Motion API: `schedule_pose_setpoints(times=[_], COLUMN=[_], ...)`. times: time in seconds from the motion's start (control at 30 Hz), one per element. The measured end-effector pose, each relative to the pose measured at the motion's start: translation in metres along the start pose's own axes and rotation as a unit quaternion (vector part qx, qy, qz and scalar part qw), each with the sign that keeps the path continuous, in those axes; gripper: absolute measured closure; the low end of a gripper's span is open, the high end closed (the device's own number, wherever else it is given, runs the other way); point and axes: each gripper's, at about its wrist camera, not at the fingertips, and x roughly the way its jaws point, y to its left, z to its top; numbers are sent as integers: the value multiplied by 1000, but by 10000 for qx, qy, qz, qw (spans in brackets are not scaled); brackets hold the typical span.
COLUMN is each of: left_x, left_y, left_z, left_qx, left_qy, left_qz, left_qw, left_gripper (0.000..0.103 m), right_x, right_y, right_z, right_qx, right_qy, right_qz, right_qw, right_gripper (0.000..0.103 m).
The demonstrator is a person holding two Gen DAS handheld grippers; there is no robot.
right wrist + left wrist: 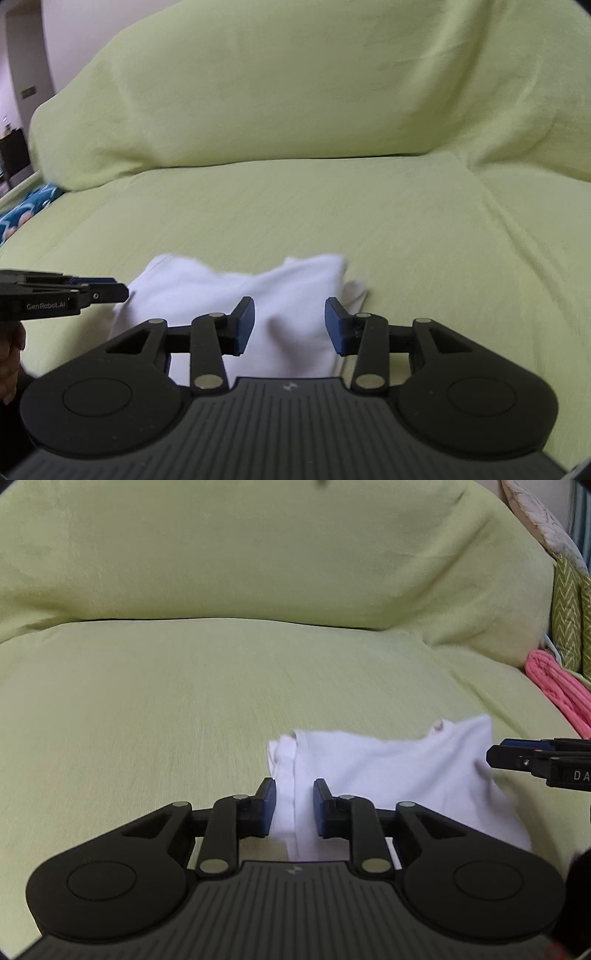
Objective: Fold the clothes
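I have a white garment (388,775) lying bunched and partly folded on the near part of the sofa seat (147,709), which is draped in a pale green cover, and I use that garment as my reference for everything else. My left gripper (294,805) sits at the garment's left end, its jaws parted by a moderate gap with a seamed edge of white cloth running up between the blue pads (269,805); I cannot tell whether the pads touch the fabric, and they are not closed on it. My right gripper (290,325) hovers over the garment's right half, jaws spread wider, with cloth showing in the gap but nothing gripped. In the left wrist view the right gripper comes in from the side at the garment's right edge; in the right wrist view the left gripper reaches in at its left edge, and part of a hand (11,354) shows below it. Beyond the garment rises the sofa's back cushion (258,546). Well off to the garment's right lies a pink cloth (554,686) beside a green zigzag-patterned cushion (567,620). Far to its left, at the sofa's edge, a blue patterned fabric (26,210) shows.
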Motion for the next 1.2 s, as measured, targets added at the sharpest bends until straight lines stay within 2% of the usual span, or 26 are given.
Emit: schedule_pose_setpoints(times=[0.1,0.13,0.17,0.2,0.23,0.3,0.37,0.43,0.5,0.6,0.63,0.7,0.73,0.9,1.2], left_x=[12,15,14,13,11,7,6,7,7,5,4,-4,-8,-19,-36], left_y=[-2,-4,-5,-7,-8,-9,-7,-11,-13,-13,-13,-9,-8,-11,-17], left_z=[8,10,11,11,11,7,1,1,3,7,8,6,6,4,-4], left_qx=[-1,36,117,188,221,185,113,147,175,216,230,240,244,251,372], left_qy=[48,49,23,-40,-102,-196,-165,-168,-127,-51,-28,-10,-13,107,253], left_qz=[-52,-58,-11,80,150,274,279,308,327,319,315,351,384,536,541], left_qw=[10000,10000,9999,9998,9996,9993,9994,9993,9992,9992,9992,9991,9990,9982,9975], left_gripper=[77,80,97,103,103,103,103,103,103,103,103,101,99,98,98], right_x=[13,16,20,23,26,28,31,40,48,48,43,28,25,13,-8], right_y=[-9,-12,-15,-18,-21,-23,-22,-28,-34,-37,-37,-33,-30,-13,17], right_z=[6,7,8,8,9,11,14,14,13,13,13,14,10,-6,-36], right_qx=[222,303,387,484,581,605,478,559,657,680,675,662,611,333,-167], right_qy=[21,30,43,63,106,72,17,144,285,331,276,106,126,272,532], right_qz=[-62,-51,-65,-91,-55,96,98,-26,-116,-286,-363,-445,-422,-277,-16], right_qw=[9997,9995,9992,9988,9982,9981,9988,9983,9974,9967,9967,9968,9972,9987,9984], right_gripper=[65,65,66,75,98,98,98,98,95,74,71,72,71,70,65])
